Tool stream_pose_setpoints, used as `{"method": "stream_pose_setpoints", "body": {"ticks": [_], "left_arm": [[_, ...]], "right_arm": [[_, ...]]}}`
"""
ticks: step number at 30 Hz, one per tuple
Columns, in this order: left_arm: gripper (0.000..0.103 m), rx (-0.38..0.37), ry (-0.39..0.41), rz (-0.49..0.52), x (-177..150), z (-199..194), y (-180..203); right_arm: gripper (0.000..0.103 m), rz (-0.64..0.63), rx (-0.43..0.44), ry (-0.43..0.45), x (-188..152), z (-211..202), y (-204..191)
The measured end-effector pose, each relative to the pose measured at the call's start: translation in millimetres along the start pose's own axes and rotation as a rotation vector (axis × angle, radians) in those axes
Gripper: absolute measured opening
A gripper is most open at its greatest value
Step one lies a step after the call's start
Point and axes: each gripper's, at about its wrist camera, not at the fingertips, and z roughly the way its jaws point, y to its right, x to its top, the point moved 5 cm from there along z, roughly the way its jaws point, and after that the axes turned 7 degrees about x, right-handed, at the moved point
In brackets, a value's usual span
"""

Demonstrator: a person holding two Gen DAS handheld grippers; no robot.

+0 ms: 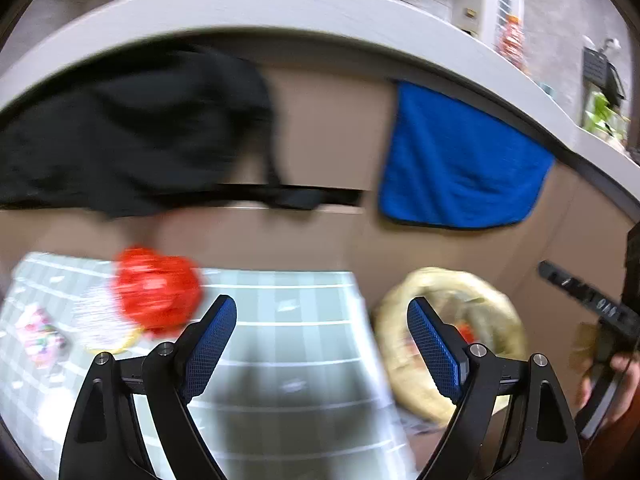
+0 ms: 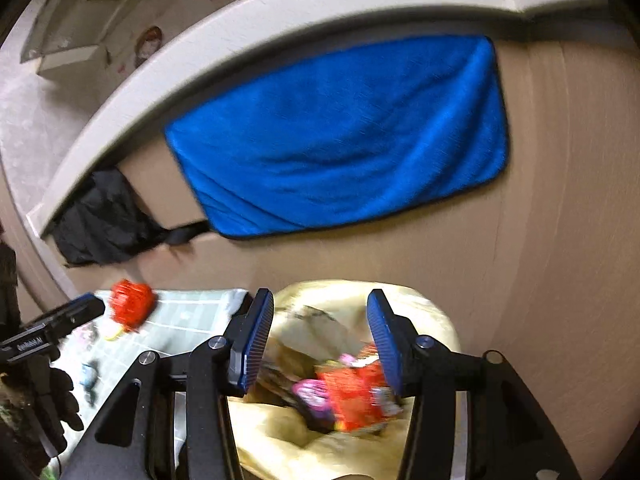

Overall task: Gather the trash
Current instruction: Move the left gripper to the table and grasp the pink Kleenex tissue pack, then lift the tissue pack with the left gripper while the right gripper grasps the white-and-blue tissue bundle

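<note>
Above yellow bag [image 2: 400, 304], right gripper [image 2: 320, 340] jaws apart (empty), red wrapper [image 2: 356, 396] inside

A pale checked mat [image 1: 288, 344] carries a red wrapper [image 1: 158, 290] and blurred scraps.

a home interior, probably a kitchen or dining corner. evidence: a beige cabinet front [image 2: 540, 208] under a pale worktop [image 1: 280, 4]; a blue towel [image 2: 340, 136] hanging from the worktop's front edge, with a dark cloth [image 1: 132, 128] hanging beside it; a potted plant [image 1: 600, 112] at the worktop's far right end; a checked table cover [image 1: 280, 320]; stickers [image 2: 148, 44] on the wall above.
</note>
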Motion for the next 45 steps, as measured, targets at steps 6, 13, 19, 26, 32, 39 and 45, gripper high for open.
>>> {"method": "stream_pose_setpoints", "body": {"ticks": [6,13,19,26,32,39,45], "left_arm": [[0.087,0.145,-0.002,-0.099,-17,-36,-111],[0.087,0.185,-0.069,-0.313,-63,-44,-228],[0.087,0.188,-0.103,-0.570,-89,-22,-304],[0.087,0.234,-0.202,-0.623,-81,42,-328],[0.087,0.311,-0.258,-0.558,-76,81,-336],[0.085,0.331,-0.245,-0.352,-68,93,-312],[0.063,0.394,-0.240,-0.401,-67,86,-325]], "right_arm": [[0.046,-0.047,0.111,-0.011,4,10,-69],[0.046,-0.118,0.248,-0.134,-33,36,-162],[0.046,-0.208,0.325,-0.213,-72,59,-235],[0.046,-0.258,0.317,-0.294,-101,91,-262],[0.046,-0.228,0.282,-0.318,-107,103,-244],[0.046,-0.209,0.280,-0.339,-114,119,-232],[0.046,-0.201,0.294,-0.344,-118,124,-232]]}}
